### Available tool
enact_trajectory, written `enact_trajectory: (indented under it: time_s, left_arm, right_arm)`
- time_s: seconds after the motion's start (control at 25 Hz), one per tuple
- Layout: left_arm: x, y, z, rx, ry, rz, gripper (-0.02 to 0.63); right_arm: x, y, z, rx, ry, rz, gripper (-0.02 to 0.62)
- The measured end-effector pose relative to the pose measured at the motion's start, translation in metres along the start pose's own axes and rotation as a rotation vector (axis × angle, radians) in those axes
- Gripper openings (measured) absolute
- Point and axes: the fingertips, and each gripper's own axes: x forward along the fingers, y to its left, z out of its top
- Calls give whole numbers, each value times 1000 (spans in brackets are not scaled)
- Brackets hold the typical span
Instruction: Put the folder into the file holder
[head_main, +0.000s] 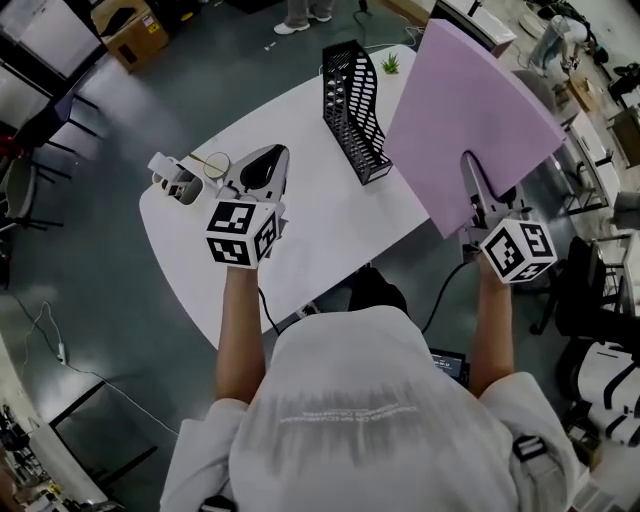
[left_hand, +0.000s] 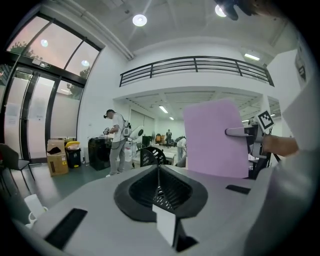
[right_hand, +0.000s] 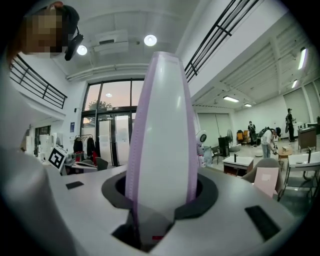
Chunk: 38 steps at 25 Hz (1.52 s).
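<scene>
— Where's the folder?
— The lilac folder (head_main: 470, 110) is held up in the air, just right of the black file holder (head_main: 355, 110). The right gripper (head_main: 472, 175) has its fingers clamped on the folder's near edge.
— And the left gripper (head_main: 266, 162)?
— It's over the left of the white tabletop (head_main: 310, 225), fingers pressed together on nothing.

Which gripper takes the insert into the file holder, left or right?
Right: right gripper is shut on the folder, raised beside the file holder. The left gripper is shut, empty.
</scene>
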Motion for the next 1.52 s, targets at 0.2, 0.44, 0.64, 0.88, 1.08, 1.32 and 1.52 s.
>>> enact_trajectory:
  time_s: [0.2, 0.44, 0.64, 0.88, 1.08, 1.32, 1.52]
  left_arm:
    - [22, 4, 8, 6, 33, 58, 23]
    - [44, 12, 8, -12, 74, 129, 25]
    - [49, 28, -5, -30, 129, 192, 25]
    - [62, 30, -25, -50, 184, 235, 25]
    - [68, 30, -34, -65, 198, 257, 25]
    - [78, 26, -47, -90, 210, 275, 25]
    - [79, 26, -62, -117, 219, 300, 25]
  right_arm:
    - [45, -20, 2, 56, 8, 47, 181]
    - [117, -29, -14, 96, 59, 170, 184]
    - [165, -18, -24, 11, 74, 195, 186]
    - [195, -13, -38, -27, 63, 216, 186]
    - [209, -14, -46, -9, 28, 212, 189]
    - [217, -20, -54, -65, 1, 244, 189]
    - [223, -30, -59, -102, -9, 283, 190]
